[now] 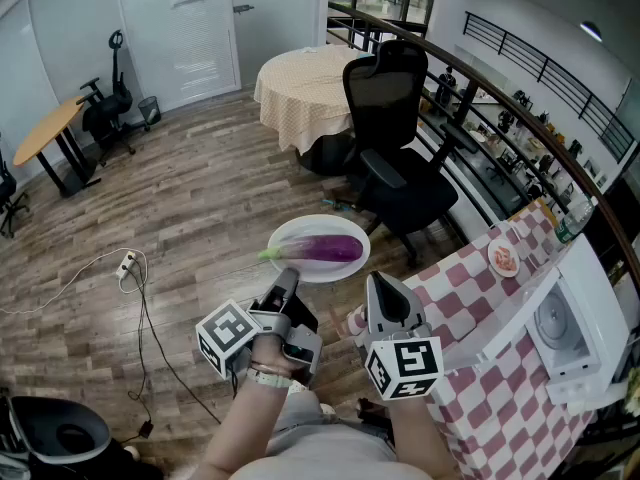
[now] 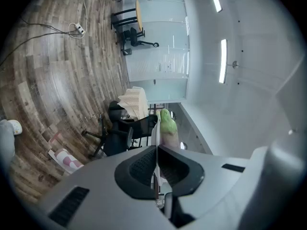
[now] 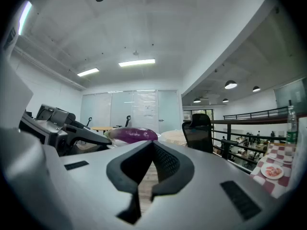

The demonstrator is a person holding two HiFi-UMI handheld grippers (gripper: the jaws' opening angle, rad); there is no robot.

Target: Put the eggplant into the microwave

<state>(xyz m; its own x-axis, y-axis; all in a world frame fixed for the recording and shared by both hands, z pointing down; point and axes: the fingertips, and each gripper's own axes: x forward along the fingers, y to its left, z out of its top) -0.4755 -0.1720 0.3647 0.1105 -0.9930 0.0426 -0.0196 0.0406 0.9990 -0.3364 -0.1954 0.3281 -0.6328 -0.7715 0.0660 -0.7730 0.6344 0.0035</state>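
Okay, your left gripper point(image 1: 288, 282) is clamped shut on the near rim of the round white plate point(image 1: 335, 271). The glossy purple eggplant with the green stem point(image 1: 325, 249) lies loose on it, over the wooden floor point(image 1: 200, 198) and well apart from the white microwave point(image 1: 585, 308) on the red-and-white checked table point(image 1: 480, 388) to your right. Your right gripper point(image 1: 386, 280) is empty, jaws together, just beside the plate. Main risk is the one-edge grip: the plate can pivot in the pads and sag. The eggplant is round, so any tilt or a fast swing right probably rolls it off. Clipping the table edge or the microwave's opening with the rim would do the same. I can't tell if the door is fully open, so check first.
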